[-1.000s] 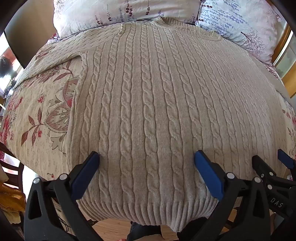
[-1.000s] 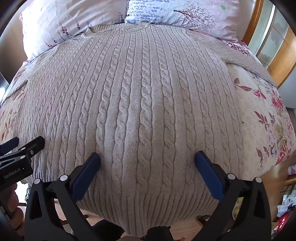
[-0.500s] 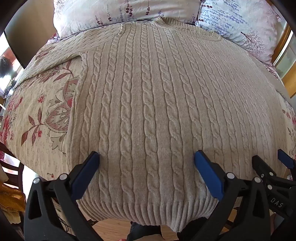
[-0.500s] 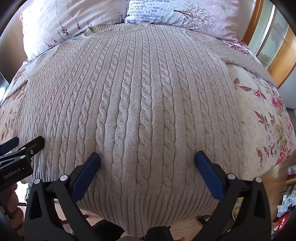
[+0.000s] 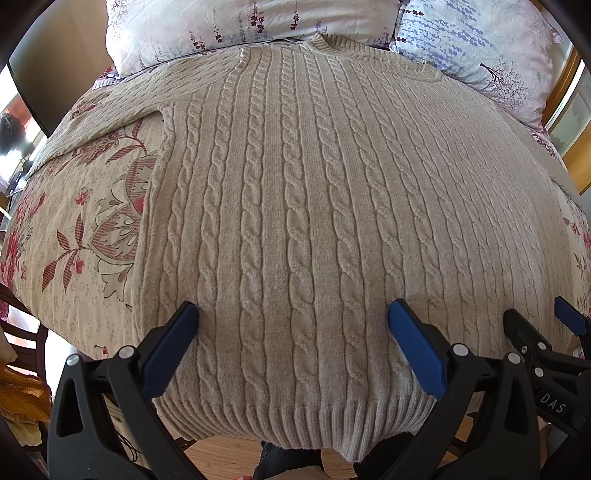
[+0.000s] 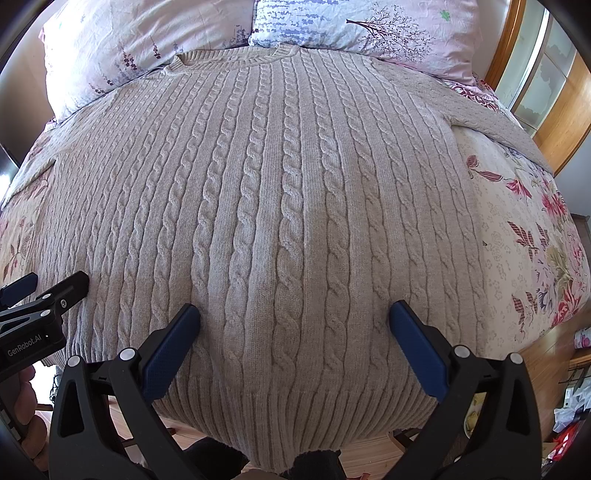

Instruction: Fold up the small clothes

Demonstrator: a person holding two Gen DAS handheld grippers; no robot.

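Note:
A beige cable-knit sweater lies flat and face up on the bed, its collar at the pillows and its ribbed hem hanging over the near edge. The sleeves spread out to both sides. My left gripper hovers open over the lower left part of the sweater, nothing between its blue pads. My right gripper is open too, above the lower right part of the same sweater. Each gripper shows at the edge of the other's view: the right gripper, the left gripper.
A floral bedspread covers the bed on both sides of the sweater. Two flowered pillows lie at the head. A wooden frame stands at the right. Wood floor shows below the near edge.

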